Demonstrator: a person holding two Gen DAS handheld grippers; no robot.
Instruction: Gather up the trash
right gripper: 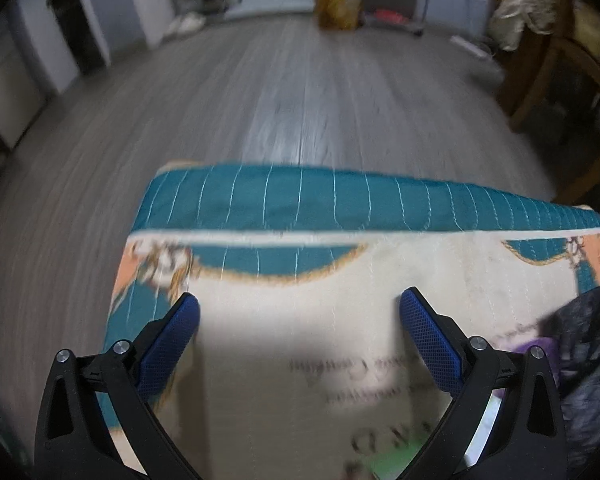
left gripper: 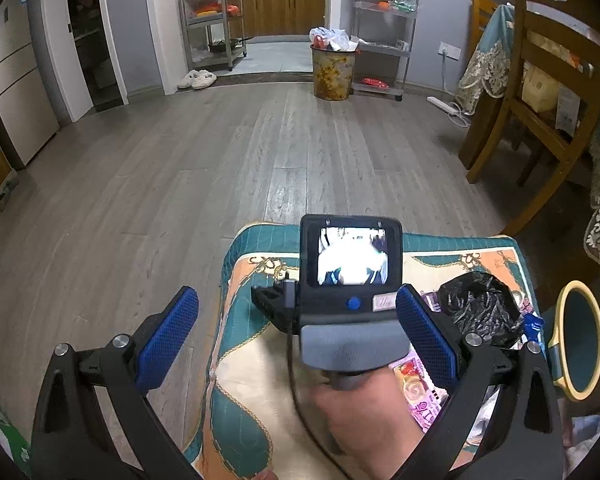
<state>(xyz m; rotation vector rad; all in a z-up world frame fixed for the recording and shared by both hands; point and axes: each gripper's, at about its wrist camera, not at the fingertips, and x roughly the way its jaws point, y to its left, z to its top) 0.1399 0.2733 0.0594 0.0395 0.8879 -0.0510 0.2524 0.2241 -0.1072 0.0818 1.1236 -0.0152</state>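
Observation:
A crumpled black plastic bag [left gripper: 480, 312] lies at the right end of a quilted teal and cream cloth [left gripper: 252, 360]. A pink wrapper [left gripper: 416, 392] and a blue wrapper [left gripper: 534, 326] lie beside the bag. My left gripper [left gripper: 297, 295] is open above the cloth and holds nothing. Between its fingers I see the back of the right gripper unit [left gripper: 350, 280], held by a hand [left gripper: 364, 416]. My right gripper [right gripper: 300, 300] is open over the bare cream cloth [right gripper: 300, 360]. In that blurred view the black bag [right gripper: 588, 340] and a purple wrapper [right gripper: 540, 346] sit to its right.
A full patterned trash bin [left gripper: 334, 72] stands across the wooden floor by a metal rack [left gripper: 384, 24]. A wooden chair [left gripper: 540, 100] and a power strip [left gripper: 444, 104] are at the right. A teal, yellow-rimmed bowl [left gripper: 580, 340] sits beside the cloth. Slippers [left gripper: 198, 78] lie far left.

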